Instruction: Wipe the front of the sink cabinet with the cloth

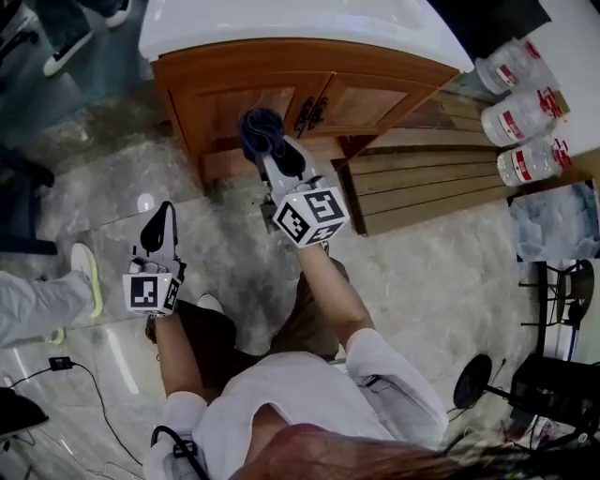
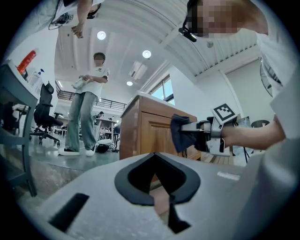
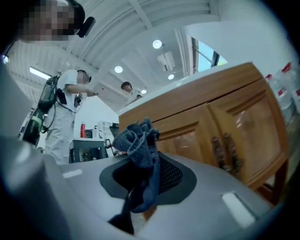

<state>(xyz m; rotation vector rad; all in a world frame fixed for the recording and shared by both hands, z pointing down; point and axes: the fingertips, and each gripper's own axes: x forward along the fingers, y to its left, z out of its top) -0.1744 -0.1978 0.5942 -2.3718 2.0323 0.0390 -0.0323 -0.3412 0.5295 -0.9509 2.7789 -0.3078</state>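
My right hand-held gripper point(image 1: 278, 161) is clamped on the cloth point(image 1: 260, 129). Its own view shows the dark blue fabric pinched between the jaws, with a crumpled wad standing out past the tips and a tail hanging down behind. The cabinet point(image 1: 281, 66) lies straight ahead along the line of the jaws, so the wad is the part that leads into the wood. From the head view it sits over the lower part of the left door point(image 1: 217, 111), just left of the pair of handles point(image 1: 310, 113) at the middle. I can't tell from any view whether the fabric is pressed on the panel or only just beside it. The cabinet front runs crosswise to my reach, left to right under the white sink top point(image 1: 300, 21). I judge the wipe should travel sideways along that length, with a steady push forward to keep the cloth on the wood. The handles stand proud and could snag the wad on a pass to the right. My left hand-held gripper point(image 1: 158, 228) is closed on nothing and hangs low over the floor point(image 1: 422, 272), well back from the cabinet, so the right is clearly the nearer and working one.
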